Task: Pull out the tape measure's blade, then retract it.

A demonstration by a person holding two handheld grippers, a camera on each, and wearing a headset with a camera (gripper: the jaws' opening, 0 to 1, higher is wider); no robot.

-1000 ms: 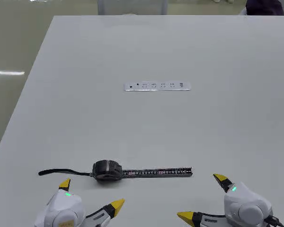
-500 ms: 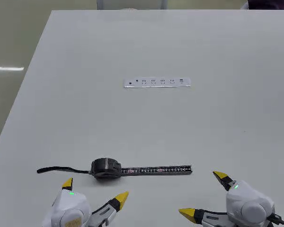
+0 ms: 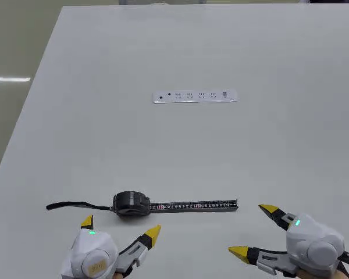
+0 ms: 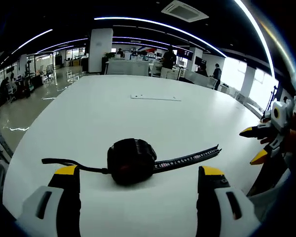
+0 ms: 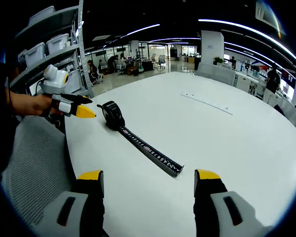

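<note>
Tape measure (image 3: 131,203) lies on the near part of the white worktop (image 3: 221,151) in the head view, its black case to the left. The blade (image 3: 195,205) is drawn out flat to the right and a dark strap (image 3: 70,205) trails off to the left. My left gripper (image 3: 121,226) hovers just short of the case, jaws spread wide and holding nothing. My right gripper (image 3: 253,229) sits near the blade's free end, apart from it, jaws likewise wide and empty. A white power strip (image 3: 195,96) lies well beyond, toward the middle of the worktop. In the left gripper view the case sits ahead between my two yellow-tipped jaws, touching neither, and the blade runs right toward the right gripper at the view's edge. In the right gripper view the blade's tip lies just ahead between my open jaws. The blade slants away to the case, and the left gripper, held in a hand (image 5: 29,103), points at the case from close beside it.
</note>
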